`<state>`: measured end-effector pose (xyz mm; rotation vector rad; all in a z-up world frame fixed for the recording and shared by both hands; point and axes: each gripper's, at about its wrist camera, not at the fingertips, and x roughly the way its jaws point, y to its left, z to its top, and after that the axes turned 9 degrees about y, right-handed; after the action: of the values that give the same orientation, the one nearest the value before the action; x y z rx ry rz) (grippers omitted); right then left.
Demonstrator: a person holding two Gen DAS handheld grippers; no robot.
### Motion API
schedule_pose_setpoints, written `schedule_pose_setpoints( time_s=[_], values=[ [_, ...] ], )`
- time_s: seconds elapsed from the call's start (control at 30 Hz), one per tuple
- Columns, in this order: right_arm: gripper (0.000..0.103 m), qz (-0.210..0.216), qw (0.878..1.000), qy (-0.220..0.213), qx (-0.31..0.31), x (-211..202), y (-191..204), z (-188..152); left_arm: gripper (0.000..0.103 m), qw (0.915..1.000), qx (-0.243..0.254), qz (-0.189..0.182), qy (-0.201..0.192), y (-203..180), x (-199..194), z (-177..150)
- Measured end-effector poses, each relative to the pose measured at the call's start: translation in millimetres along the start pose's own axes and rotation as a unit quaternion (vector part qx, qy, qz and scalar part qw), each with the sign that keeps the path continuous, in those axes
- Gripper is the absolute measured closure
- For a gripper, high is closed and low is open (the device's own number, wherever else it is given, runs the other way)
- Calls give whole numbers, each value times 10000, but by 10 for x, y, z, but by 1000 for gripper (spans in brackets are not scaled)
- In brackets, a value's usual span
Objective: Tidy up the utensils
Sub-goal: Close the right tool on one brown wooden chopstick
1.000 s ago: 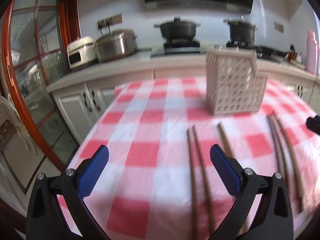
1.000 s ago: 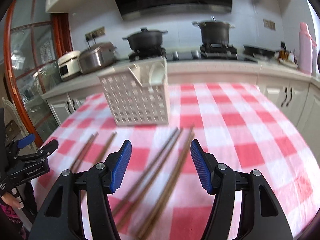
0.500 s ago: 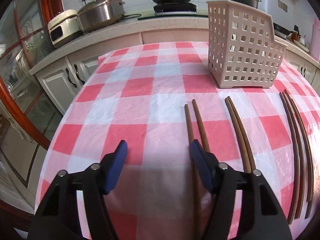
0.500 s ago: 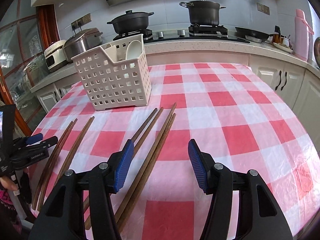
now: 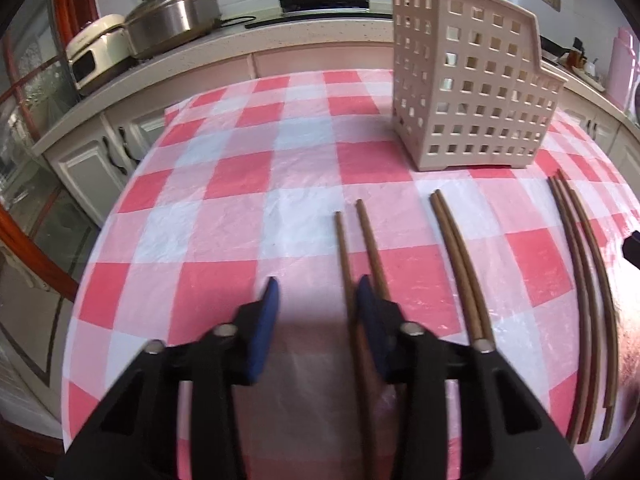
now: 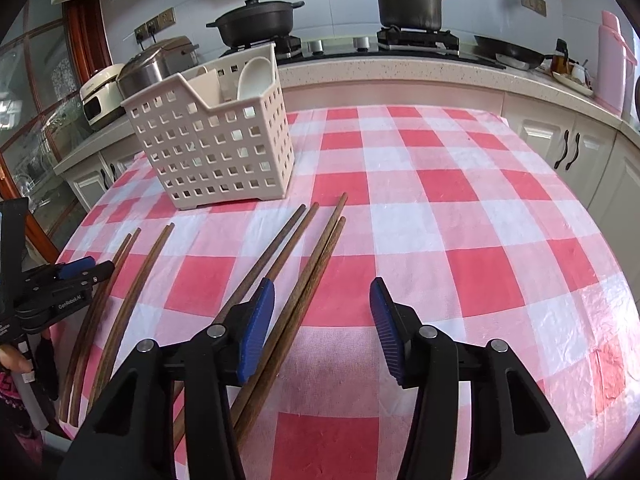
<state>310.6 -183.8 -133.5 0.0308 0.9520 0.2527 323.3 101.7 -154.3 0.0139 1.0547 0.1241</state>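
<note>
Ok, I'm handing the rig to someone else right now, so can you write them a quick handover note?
Left gripper: its jaws have just been closing, nothing pressed yet; the leftmost chopstick pair lies by its right pad.
Right gripper: open, its jaws have just been closing, straddling the rightmost chopstick pair; no grip yet.
Things: four pairs of chopsticks lie flat on the checked tablecloth, in front of the white basket, which holds a white spoon.
Done: no chopsticks in the basket.
Left: grasp each pair and put it in the basket.
</note>
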Motion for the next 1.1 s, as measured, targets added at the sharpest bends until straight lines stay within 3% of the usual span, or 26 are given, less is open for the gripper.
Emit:
schedule_pose_setpoints(
  time_s=[0.17, 0.23, 0.6, 0.93, 1.1],
  values=[
    [69, -175, 9990, 390, 117, 167, -36, 81, 94, 9998, 175, -101, -50, -86, -7, -26],
    [74, -168, 9986, 464, 170, 206, -41, 108, 95, 9998, 173, -121, -71, -88, -7, -36],
    [77, -272, 9975, 624, 197, 328, 71, 200, 96, 9996, -45, -269, -87, 92, -3, -45],
    [82, -953, 9917, 856, 148, 461, 246, 295, 95, 9994, -79, -314, -107, 141, 13, -35],
    [83, -1001, 9910, 880, 136, 513, 274, 362, 94, 9995, -85, -291, -53, 173, 35, 11]
  ],
)
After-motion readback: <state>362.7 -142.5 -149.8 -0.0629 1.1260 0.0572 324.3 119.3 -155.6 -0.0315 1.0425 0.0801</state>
